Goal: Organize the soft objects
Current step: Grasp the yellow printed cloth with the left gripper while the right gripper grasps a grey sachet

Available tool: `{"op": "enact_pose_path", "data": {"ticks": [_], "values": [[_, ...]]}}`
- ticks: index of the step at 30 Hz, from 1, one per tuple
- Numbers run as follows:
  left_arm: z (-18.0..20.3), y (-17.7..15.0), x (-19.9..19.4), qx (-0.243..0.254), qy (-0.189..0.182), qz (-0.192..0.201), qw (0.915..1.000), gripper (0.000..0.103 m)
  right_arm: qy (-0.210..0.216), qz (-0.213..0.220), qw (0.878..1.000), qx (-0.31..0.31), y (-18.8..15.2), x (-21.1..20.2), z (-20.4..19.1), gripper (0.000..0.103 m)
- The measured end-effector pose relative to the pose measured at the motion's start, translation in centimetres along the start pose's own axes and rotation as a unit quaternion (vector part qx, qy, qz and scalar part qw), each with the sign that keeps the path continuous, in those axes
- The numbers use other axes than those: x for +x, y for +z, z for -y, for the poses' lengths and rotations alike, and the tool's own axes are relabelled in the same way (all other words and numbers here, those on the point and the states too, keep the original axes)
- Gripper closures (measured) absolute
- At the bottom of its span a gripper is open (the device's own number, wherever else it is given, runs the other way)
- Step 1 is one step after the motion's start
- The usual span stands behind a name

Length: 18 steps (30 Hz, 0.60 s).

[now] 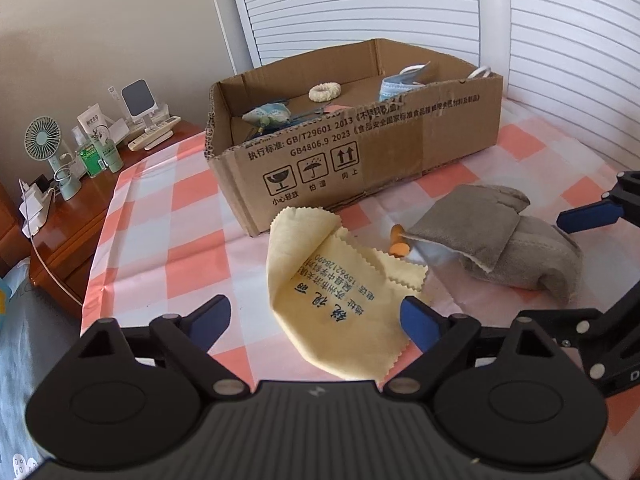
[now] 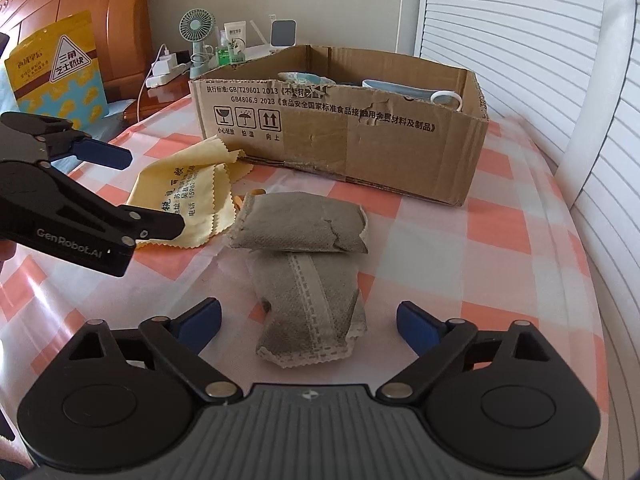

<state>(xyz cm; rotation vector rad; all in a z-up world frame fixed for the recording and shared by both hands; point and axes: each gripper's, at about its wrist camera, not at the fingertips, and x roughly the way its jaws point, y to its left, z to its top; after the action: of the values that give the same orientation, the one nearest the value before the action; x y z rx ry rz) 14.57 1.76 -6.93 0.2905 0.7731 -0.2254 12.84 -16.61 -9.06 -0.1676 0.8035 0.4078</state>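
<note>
While my left gripper hangs with fingers spread over the yellow cloth, near the box on the checked table, I'd pinch its light, limp, folded edge. Rightward, my right gripper straddles the gray pouches, fingers apart, touching nothing; those look soft, heavier, best squeezed mid-body.

nightstand: wooden, beside the surface's far left corner
fan: mint green, upright on nightstand
charger: white, cabled, nightstand edge
snack bag: yellow, against wooden headboard
shutters: white, slatted, behind the surface
</note>
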Motion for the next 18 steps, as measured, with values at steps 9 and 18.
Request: {"op": "enact_pose_path", "data": {"ticks": [9, 18], "values": [[-0.8, 0.7, 1.7, -0.043, -0.039, -0.003, 0.9983, 0.026, 0.003, 0.008, 1.000, -0.008, 0.0, 0.5, 0.0, 0.000], [-0.7, 1.0, 1.8, -0.072, -0.065, 0.004, 0.9953, 0.071, 0.007, 0.009, 1.000, -0.012, 0.4, 0.8, 0.0, 0.000]]}}
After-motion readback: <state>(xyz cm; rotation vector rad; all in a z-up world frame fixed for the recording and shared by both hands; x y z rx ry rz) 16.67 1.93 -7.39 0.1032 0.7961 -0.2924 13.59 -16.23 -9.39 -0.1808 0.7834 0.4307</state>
